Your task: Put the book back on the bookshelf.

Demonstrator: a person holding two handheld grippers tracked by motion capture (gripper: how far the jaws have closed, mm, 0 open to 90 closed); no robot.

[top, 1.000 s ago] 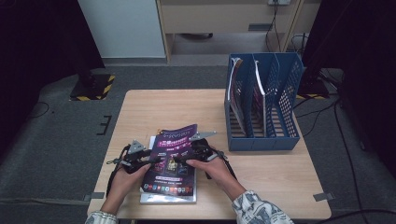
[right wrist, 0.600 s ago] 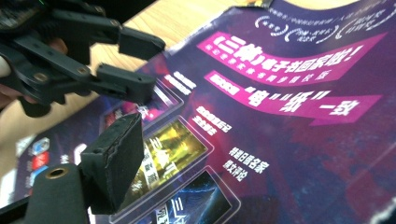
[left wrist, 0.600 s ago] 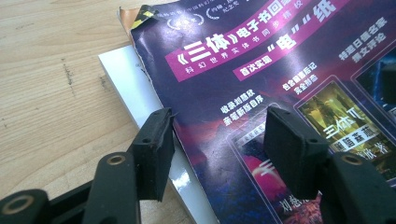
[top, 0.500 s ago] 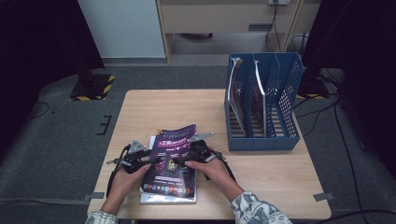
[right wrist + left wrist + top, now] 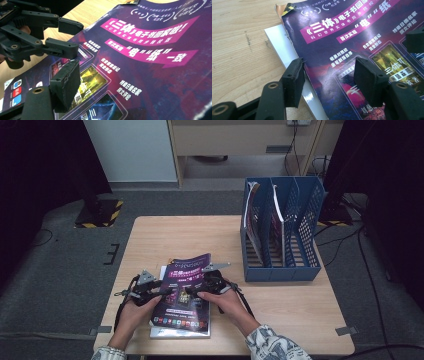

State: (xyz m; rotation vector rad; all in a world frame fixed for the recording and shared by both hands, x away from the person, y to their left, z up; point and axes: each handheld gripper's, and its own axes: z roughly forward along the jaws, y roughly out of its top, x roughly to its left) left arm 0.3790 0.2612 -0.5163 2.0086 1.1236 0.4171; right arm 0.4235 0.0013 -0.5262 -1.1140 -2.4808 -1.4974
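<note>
The purple magazine [image 5: 182, 292] hides most of the white book [image 5: 284, 53]; its far corner is cut off.

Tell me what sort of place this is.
Probably an office or lab corner set up for recording desk work. A small wooden table carries a blue file rack with magazines filed in it, a wooden cabinet stands behind on grey carpet, and cables trail along the floor at the right.

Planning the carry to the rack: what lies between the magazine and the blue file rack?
Bare tabletop in the high view, between magazine and rack.
</note>
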